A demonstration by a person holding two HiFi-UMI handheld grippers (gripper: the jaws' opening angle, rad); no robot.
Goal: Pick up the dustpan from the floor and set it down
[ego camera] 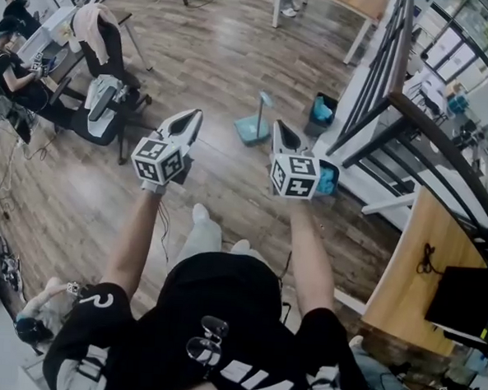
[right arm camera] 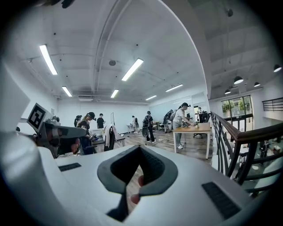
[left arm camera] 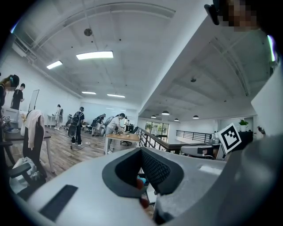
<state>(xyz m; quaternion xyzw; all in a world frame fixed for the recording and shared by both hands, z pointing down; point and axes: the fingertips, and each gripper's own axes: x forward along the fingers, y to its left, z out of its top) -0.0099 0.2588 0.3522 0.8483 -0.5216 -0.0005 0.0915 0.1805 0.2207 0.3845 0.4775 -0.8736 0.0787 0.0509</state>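
Note:
The teal dustpan [ego camera: 252,131] lies on the wooden floor ahead of me, its long handle standing upright. Both grippers are held out level at arm's length, well above the floor and short of the dustpan. My left gripper [ego camera: 193,117] is to the dustpan's left, its jaws closed to a point with nothing between them. My right gripper [ego camera: 279,126] is just right of the dustpan in the picture and is also shut and empty. In the left gripper view the left gripper [left arm camera: 141,151] shows its dark pads meeting. The right gripper [right arm camera: 139,148] looks the same in its own view.
A dark bin with a teal liner [ego camera: 321,112] stands by the black stair railing [ego camera: 413,118] on the right. A wooden desk [ego camera: 413,266] with a black device is at the near right. Office chairs [ego camera: 101,99] and a seated person are at the left. A table [ego camera: 355,3] stands far ahead.

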